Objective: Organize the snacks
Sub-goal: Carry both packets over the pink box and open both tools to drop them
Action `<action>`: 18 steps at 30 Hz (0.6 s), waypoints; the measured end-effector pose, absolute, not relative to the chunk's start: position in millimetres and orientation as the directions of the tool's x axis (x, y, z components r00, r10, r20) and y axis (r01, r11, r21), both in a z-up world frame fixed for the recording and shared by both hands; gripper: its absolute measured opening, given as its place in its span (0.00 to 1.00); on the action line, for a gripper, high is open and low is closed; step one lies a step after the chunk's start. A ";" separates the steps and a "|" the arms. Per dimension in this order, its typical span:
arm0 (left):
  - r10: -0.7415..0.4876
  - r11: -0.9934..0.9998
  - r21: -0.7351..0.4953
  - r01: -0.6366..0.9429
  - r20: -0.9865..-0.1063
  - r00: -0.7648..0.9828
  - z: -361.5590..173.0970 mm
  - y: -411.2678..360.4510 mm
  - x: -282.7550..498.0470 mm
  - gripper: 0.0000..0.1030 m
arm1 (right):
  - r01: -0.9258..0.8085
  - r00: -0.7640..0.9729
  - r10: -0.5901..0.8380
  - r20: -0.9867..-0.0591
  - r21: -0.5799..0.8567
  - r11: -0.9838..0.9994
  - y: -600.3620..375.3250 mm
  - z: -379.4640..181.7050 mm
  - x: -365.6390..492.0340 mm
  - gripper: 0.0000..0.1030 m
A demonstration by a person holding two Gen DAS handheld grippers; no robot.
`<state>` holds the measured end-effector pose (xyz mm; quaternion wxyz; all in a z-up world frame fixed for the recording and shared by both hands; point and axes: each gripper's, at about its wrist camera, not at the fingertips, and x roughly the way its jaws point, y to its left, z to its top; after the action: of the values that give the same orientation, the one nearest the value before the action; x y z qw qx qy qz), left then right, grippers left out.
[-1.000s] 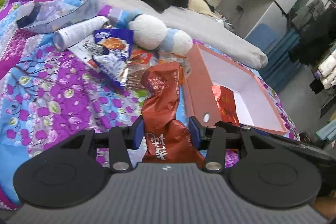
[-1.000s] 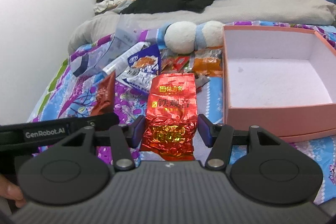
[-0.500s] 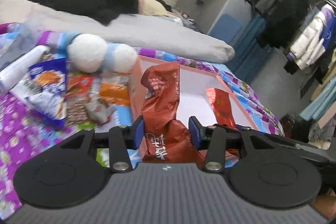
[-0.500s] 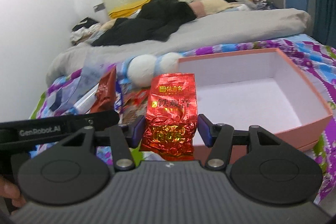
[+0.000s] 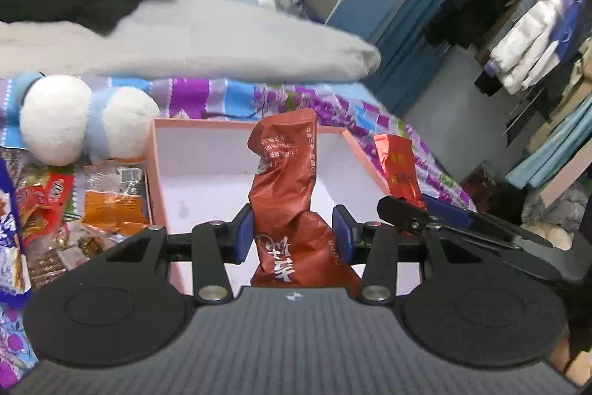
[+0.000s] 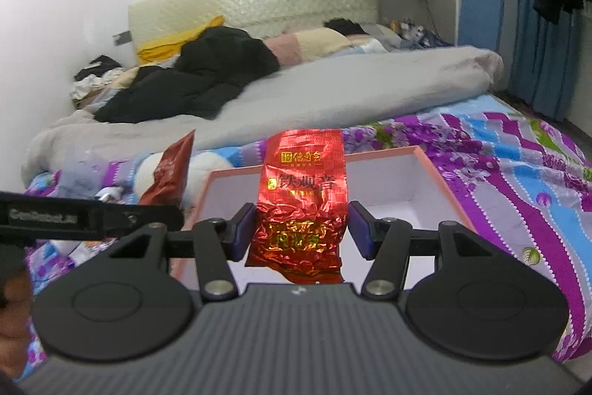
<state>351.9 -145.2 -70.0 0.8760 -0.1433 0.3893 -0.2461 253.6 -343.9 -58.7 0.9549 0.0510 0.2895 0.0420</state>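
We see a rust-brown packet (image 5: 285, 187) and a shiny red foil packet (image 6: 303, 198) with gold lettering. The box (image 5: 207, 124) is pink outside, white inside; the bedspread (image 6: 518, 173) shows purple flowers on blue.

Each camera sits just behind its own gripper, looking forward and slightly downward along the fingers, close above the bed (image 6: 518, 180). Both views share the pink box (image 5: 155, 150) (image 6: 433, 158), the grey duvet (image 5: 222, 39) (image 6: 351, 87) and the other gripper's packet.

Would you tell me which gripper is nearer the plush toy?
Left. The left gripper hangs over the box's side by the plush toy; the right gripper is farther away.
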 end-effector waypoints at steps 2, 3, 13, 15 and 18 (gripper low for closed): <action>-0.551 0.834 -0.441 0.330 -0.641 0.535 -73.8 -157.0 370.6 0.49 | -0.031 0.796 0.104 -0.596 0.131 0.991 -353.3 -68.0 273.1 0.55; -0.553 0.833 -0.439 0.337 -0.657 0.512 -76.0 -162.9 378.1 0.49 | -0.020 0.773 0.107 -0.625 0.145 0.989 -358.7 -74.6 282.9 0.55; -0.524 0.840 -0.414 0.350 -0.786 0.328 -113.3 -204.7 418.6 0.49 | 0.058 0.541 0.179 -0.822 0.249 0.967 -388.6 -145.2 328.0 0.56; -0.530 0.837 -0.421 0.350 -0.783 0.325 -117.9 -205.2 415.4 0.49 | 0.057 0.520 0.165 -0.838 0.226 0.972 -386.4 -152.7 327.9 0.56; -0.547 0.823 -0.434 0.367 -0.778 0.307 -122.8 -205.6 410.0 0.57 | 0.034 0.495 0.186 -0.849 0.233 0.972 -382.9 -157.4 325.2 0.57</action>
<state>410.0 -205.6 -122.8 0.8038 -0.0877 0.5152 -0.2844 325.2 -382.9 -157.4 0.8574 0.1099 0.5007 0.0442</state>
